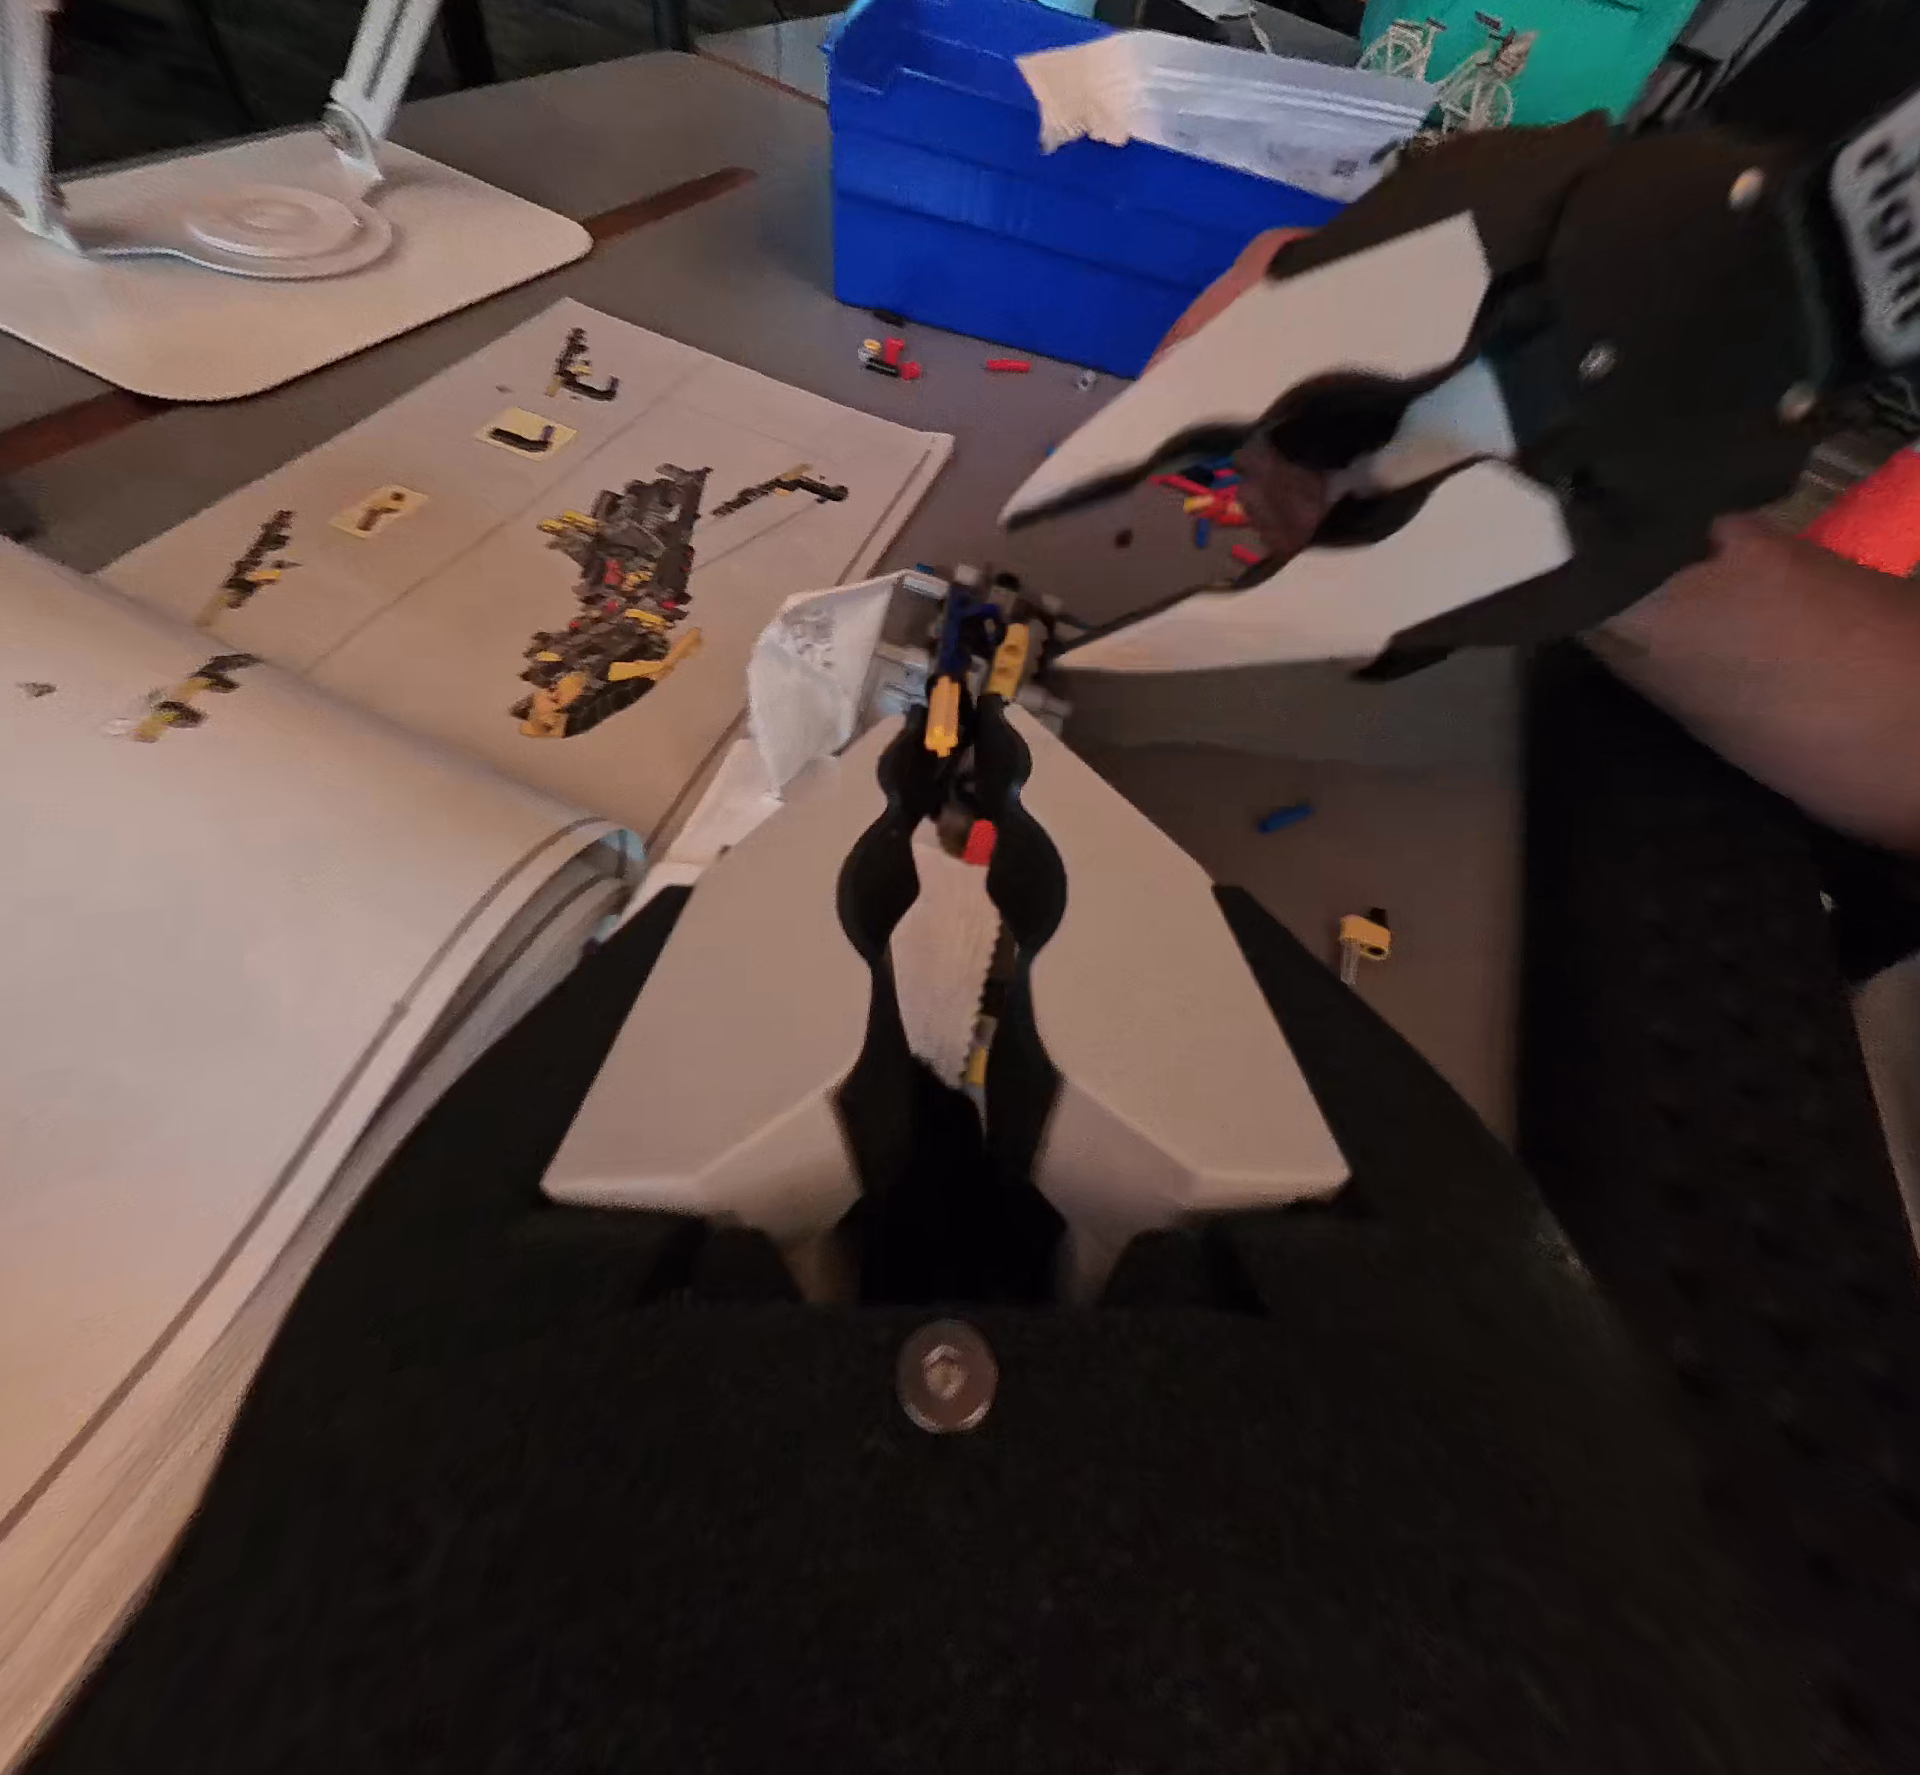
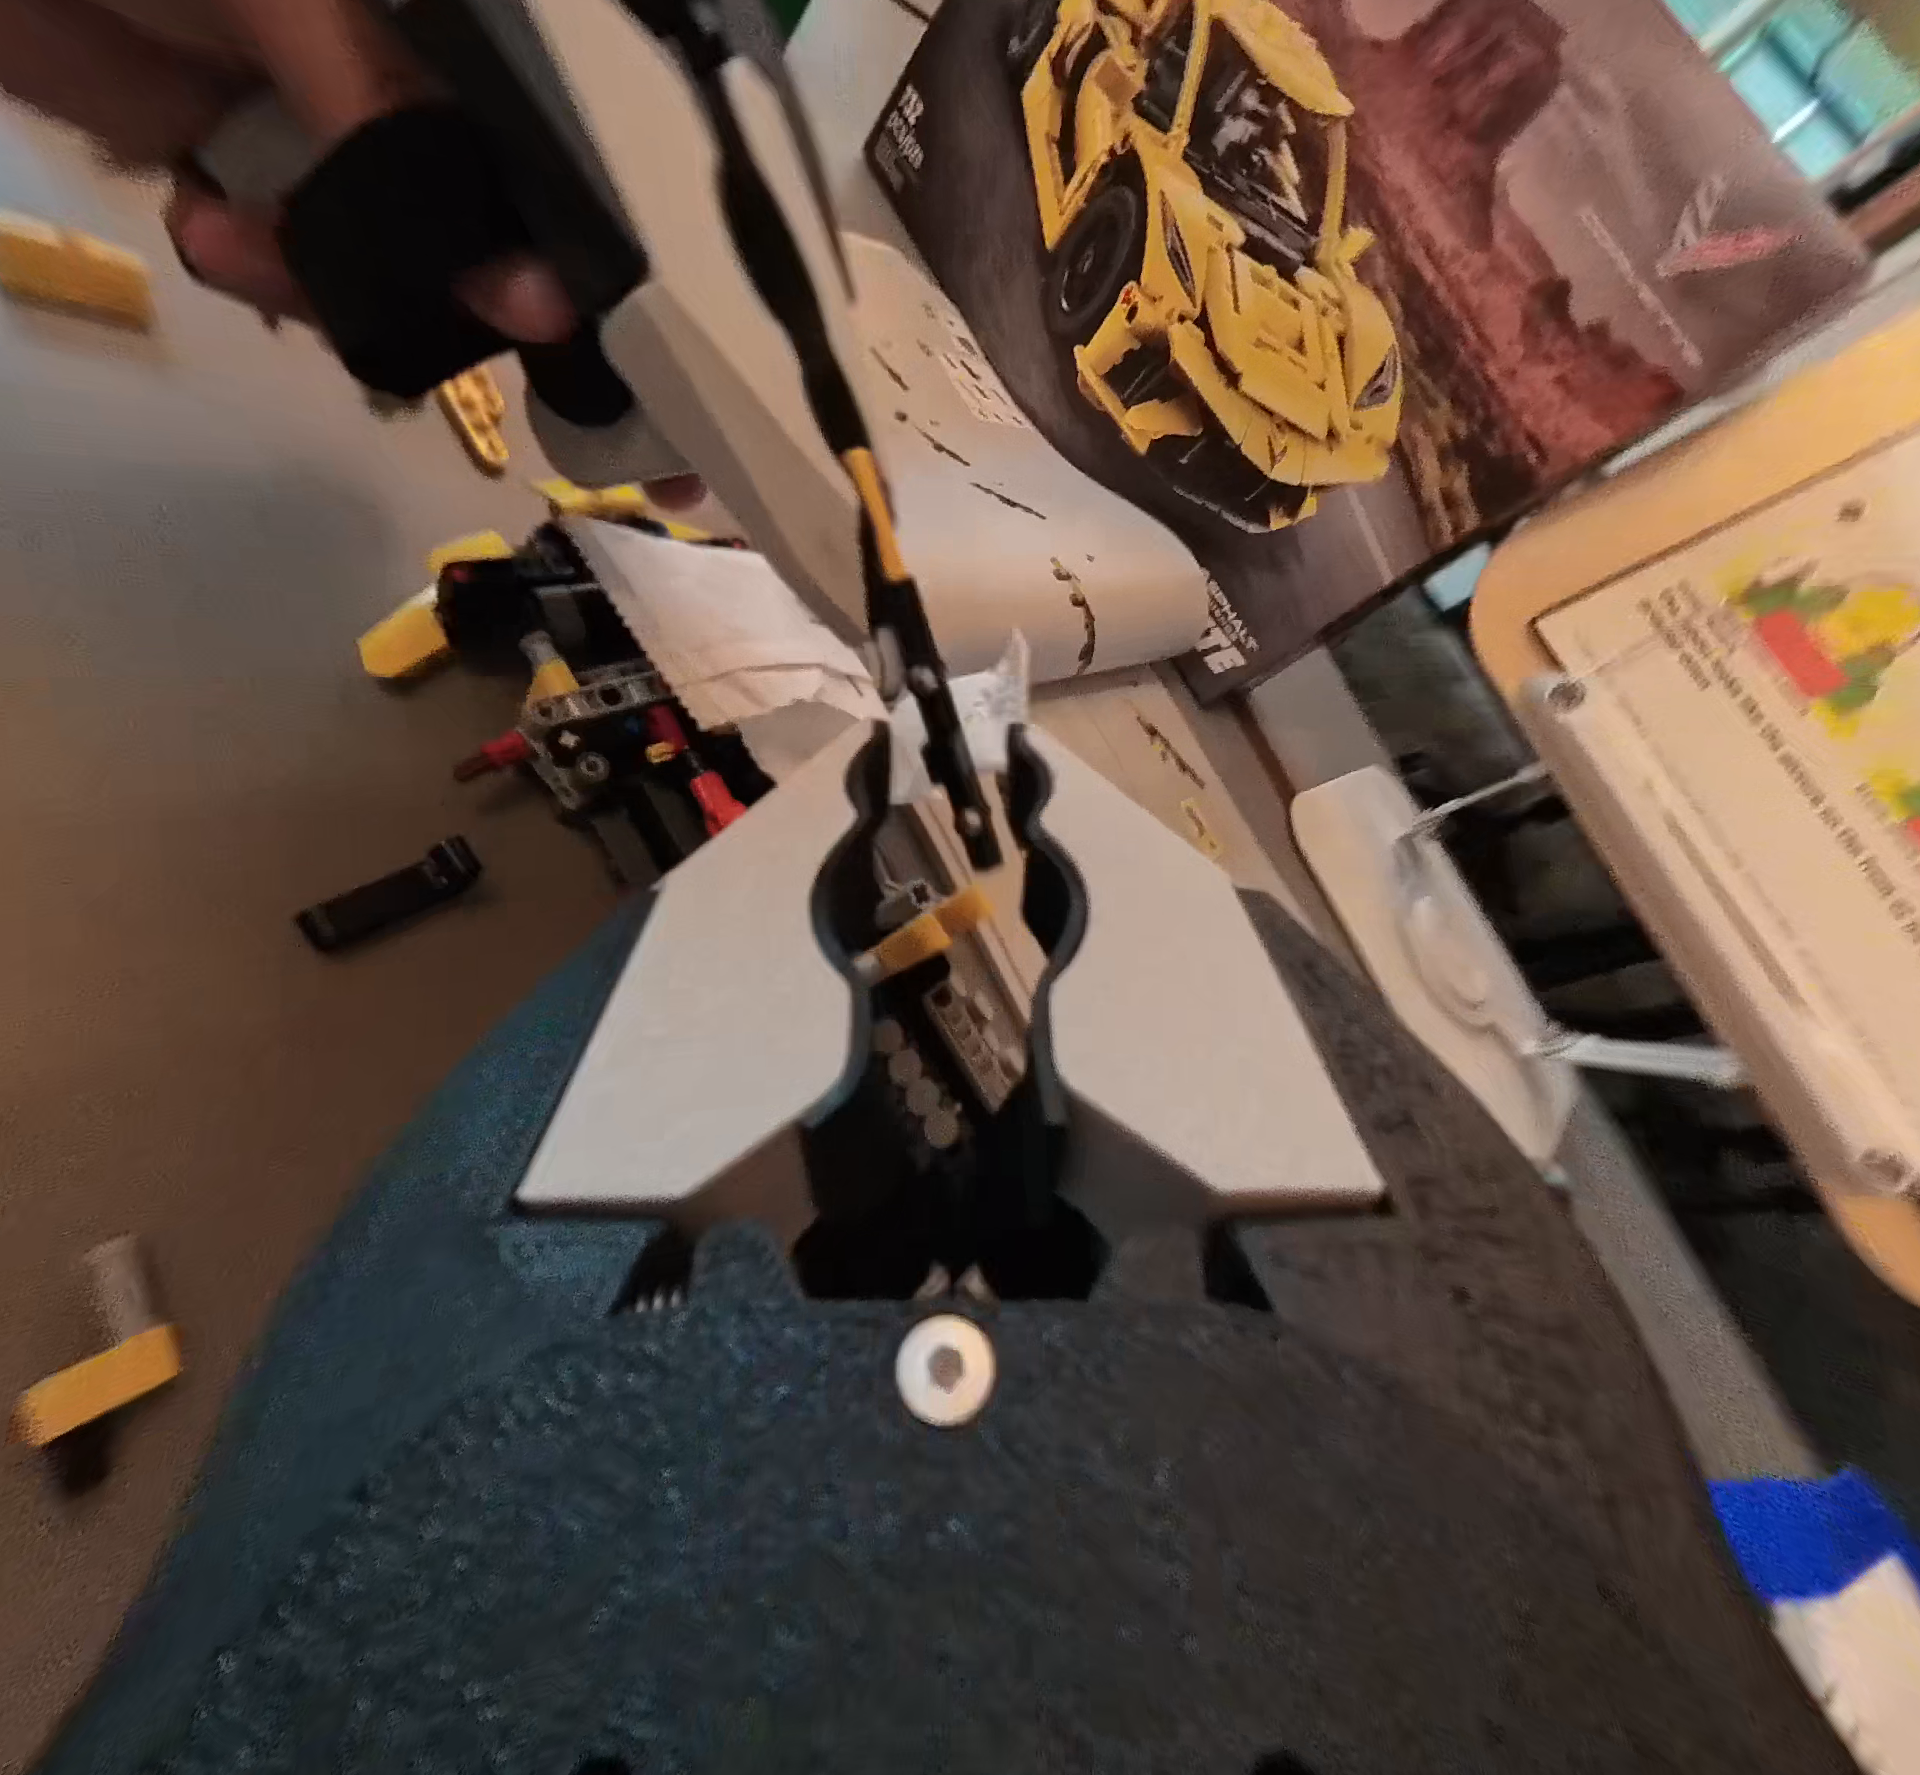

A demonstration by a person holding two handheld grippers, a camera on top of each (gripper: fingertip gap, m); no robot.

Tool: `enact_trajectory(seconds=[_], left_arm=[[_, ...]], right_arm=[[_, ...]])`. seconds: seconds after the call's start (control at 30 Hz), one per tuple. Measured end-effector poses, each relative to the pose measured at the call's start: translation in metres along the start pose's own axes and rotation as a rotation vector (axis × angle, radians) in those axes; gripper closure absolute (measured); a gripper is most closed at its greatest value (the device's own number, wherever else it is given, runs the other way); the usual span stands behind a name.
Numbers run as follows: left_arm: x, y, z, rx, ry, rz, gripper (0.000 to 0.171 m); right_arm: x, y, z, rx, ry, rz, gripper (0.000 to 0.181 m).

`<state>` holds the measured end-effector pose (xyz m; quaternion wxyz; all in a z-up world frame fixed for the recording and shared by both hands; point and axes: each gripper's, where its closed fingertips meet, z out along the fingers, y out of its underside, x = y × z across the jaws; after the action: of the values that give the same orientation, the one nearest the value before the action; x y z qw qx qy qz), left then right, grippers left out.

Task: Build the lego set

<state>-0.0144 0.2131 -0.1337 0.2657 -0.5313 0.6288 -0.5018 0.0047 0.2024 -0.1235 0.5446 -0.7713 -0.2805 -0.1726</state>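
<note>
My left gripper (image 1: pixel 954 738) is shut on a long thin black and yellow Lego beam assembly (image 1: pixel 940 717), held edge-on and pointing away from me. In the right wrist view the left gripper (image 2: pixel 847 447) comes in from the upper left, and the beam (image 2: pixel 878 520) runs down from it. The beam's black lower end sits between the tips of my right gripper (image 2: pixel 954 743), whose jaws stand apart around it. The right gripper (image 1: pixel 1029 587) also shows at the right of the left wrist view. A partly built chassis (image 2: pixel 582 686) lies on the table under a white paper bag (image 2: pixel 727 624).
An open instruction booklet (image 1: pixel 468 582) lies at the left and a blue bin (image 1: pixel 987 198) stands behind. Loose pins (image 1: pixel 997 364) and a yellow piece (image 1: pixel 1363 936) are scattered on the table. The set's box (image 2: pixel 1299 219) stands at the back. A black piece (image 2: pixel 390 894) lies near the chassis. Left and right tips are no more than a few centimetres apart. The black piece (image 2: pixel 390 894) is about 11 centimetres from both grippers' fingertips.
</note>
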Motion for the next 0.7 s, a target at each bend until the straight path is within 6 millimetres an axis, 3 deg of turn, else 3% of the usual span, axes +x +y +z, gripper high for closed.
enact_trajectory(seconds=[0.07, 0.1, 0.23, 0.3, 0.43, 0.57, 0.7], left_arm=[[-0.009, -0.002, -0.005, 0.019, -0.017, -0.026, 0.167], [-0.013, -0.003, -0.007, 0.025, -0.02, -0.04, 0.167], [-0.015, -0.009, -0.01, 0.062, -0.024, -0.052, 0.167], [-0.012, -0.012, -0.011, 0.075, -0.02, -0.043, 0.167], [0.004, -0.024, -0.014, 0.124, 0.024, -0.001, 0.167], [0.016, -0.029, -0.017, 0.149, 0.081, 0.007, 0.167], [0.037, -0.03, -0.021, 0.156, 0.223, 0.012, 0.167]], right_arm=[[0.012, 0.0, -0.018, 0.013, -0.046, 0.16, 0.149], [0.007, 0.002, -0.03, 0.012, -0.124, 0.254, 0.149], [-0.077, 0.031, -0.079, -0.162, -0.613, 0.537, 0.147], [-0.111, 0.042, -0.097, -0.218, -0.694, 0.57, 0.148], [-0.126, 0.064, -0.093, -0.277, -0.577, 0.519, 0.157], [-0.116, 0.054, -0.086, -0.234, -0.521, 0.549, 0.16], [-0.126, 0.056, -0.078, -0.292, -0.532, 0.429, 0.166]])
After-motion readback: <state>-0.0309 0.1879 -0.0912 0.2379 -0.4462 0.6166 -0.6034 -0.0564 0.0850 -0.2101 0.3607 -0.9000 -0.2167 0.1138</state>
